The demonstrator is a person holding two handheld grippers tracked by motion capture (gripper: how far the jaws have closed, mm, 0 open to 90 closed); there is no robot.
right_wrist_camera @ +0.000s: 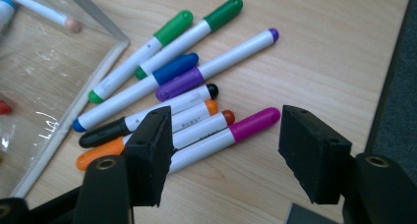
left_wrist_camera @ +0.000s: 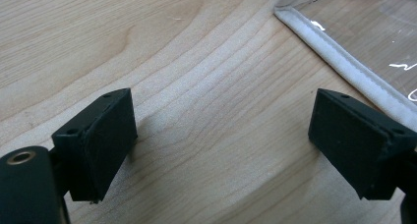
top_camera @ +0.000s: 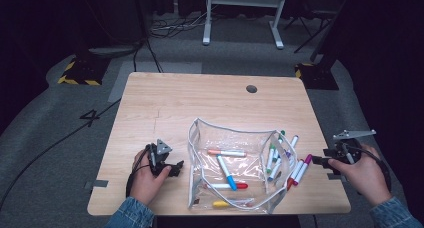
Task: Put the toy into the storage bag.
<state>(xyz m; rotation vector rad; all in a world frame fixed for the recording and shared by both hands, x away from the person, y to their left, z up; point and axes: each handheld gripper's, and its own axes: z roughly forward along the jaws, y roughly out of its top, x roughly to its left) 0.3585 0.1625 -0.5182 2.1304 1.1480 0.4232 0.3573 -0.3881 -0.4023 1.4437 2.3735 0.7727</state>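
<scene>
A clear plastic pouch (top_camera: 227, 127) lies open on the wooden table (top_camera: 200, 98), with several markers inside it, among them a blue one (top_camera: 226, 173) and a red one (top_camera: 227, 186). Right of the pouch lies a cluster of loose markers (top_camera: 295, 170). My right gripper (top_camera: 320, 161) hovers low beside them. In the right gripper view its jaws (right_wrist_camera: 226, 121) stand open over the magenta-capped marker (right_wrist_camera: 253, 123), clear of it. My left gripper (top_camera: 176, 169) rests left of the pouch. Its jaws (left_wrist_camera: 221, 111) are open over bare wood, near the pouch's white seam (left_wrist_camera: 339, 57).
Green (right_wrist_camera: 147, 52), blue and purple (right_wrist_camera: 216, 67) markers lie farther from the right jaws, against the pouch's corner (right_wrist_camera: 44, 71). The table's right edge (right_wrist_camera: 393, 86) runs close by the right gripper. A round cable hole (top_camera: 251, 88) sits at the far side.
</scene>
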